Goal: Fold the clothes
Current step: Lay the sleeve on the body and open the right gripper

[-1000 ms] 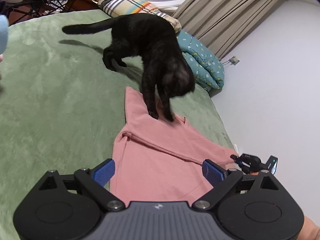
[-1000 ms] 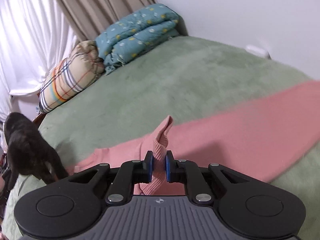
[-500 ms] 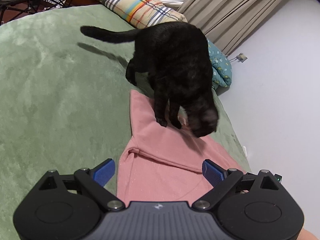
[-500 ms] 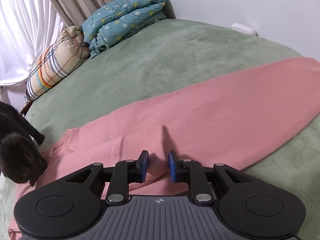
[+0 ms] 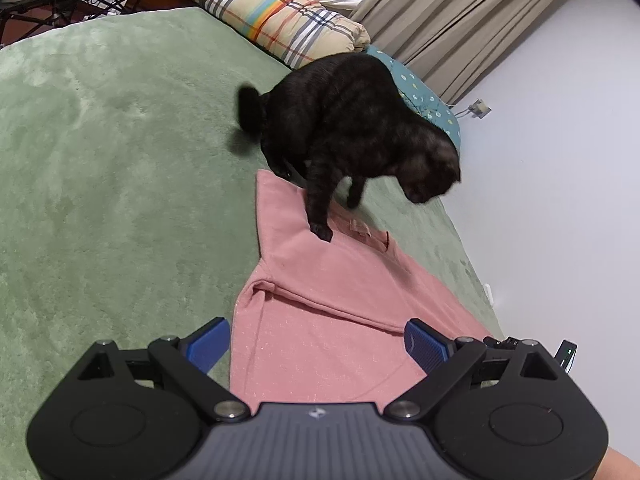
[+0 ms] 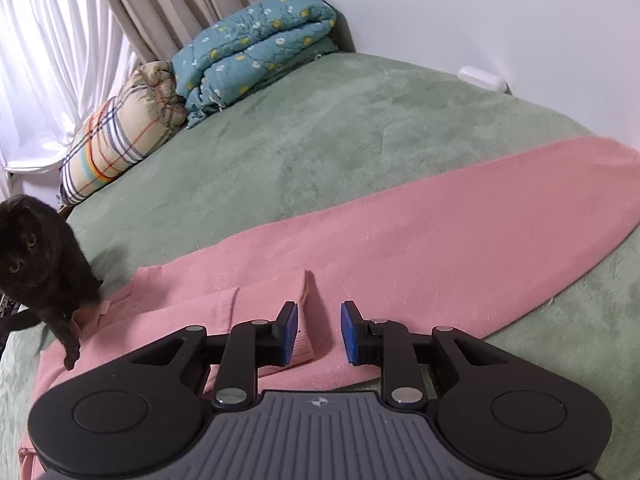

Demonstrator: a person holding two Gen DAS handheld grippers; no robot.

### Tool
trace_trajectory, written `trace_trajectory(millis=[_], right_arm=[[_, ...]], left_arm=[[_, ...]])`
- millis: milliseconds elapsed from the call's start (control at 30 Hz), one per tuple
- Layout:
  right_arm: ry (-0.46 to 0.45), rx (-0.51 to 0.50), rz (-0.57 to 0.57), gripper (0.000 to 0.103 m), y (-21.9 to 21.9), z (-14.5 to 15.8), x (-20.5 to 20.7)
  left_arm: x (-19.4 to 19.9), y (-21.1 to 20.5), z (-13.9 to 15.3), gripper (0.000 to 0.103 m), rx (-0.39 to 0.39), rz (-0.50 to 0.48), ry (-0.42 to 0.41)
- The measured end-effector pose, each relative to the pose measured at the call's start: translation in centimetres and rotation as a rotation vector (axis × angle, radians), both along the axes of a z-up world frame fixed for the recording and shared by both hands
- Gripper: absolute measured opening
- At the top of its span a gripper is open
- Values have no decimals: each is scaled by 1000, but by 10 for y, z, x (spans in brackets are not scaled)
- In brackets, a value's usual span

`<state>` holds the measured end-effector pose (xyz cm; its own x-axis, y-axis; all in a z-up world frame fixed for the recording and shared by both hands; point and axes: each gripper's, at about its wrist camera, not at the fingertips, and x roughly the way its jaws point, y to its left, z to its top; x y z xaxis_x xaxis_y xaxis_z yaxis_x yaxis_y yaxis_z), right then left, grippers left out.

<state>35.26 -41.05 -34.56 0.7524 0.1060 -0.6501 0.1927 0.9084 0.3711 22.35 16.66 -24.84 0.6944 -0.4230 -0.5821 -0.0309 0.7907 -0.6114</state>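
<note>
On the green-blanketed bed [image 6: 360, 128] by the white wall [image 6: 500, 12], a black cat [image 5: 360, 128] paws our pink sweater [image 6: 440, 224]; both our tools, left [image 5: 316, 344] and right [image 6: 319, 330], gape empty, the right's jaws having just been opening.

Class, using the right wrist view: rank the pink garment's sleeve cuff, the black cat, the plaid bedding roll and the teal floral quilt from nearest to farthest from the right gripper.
1. Sleeve cuff, lying between the open fingers of the right gripper.
2. Black cat, far left, a paw on the garment.
3. Plaid bedding roll, upper left, by the curtain.
4. Teal floral quilt, top centre, against the wall.
</note>
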Motion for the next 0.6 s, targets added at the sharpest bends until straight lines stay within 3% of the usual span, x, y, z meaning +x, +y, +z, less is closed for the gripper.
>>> trace_trajectory(millis=[67,200,333,433,467,500,533,600], right_arm=[[14,40,11,24,-2,0,2],[77,215,-21,38,-10,-11,8],[140,309,-114,42,-17,-26,17],[135,382,-168,43,-19,-35,21],[131,408,-173,41,-19,-37,22],[133,413,-167,20,-17,-37,23],[135,412,-162,11,-15,-37,24],[124,294,-131,10,-1,-26,26]], left_arm=[[-2,1,0,94,-2,5,2],[-6,2,-1,94,-7,12,10],[-10,4,-2,94,-5,17,19],[-13,8,-2,94,-9,27,21],[-14,9,-2,94,-10,32,21],[-15,10,-2,94,-11,35,22],[-15,10,-2,94,-13,37,23],[-16,12,-3,94,-15,40,25]])
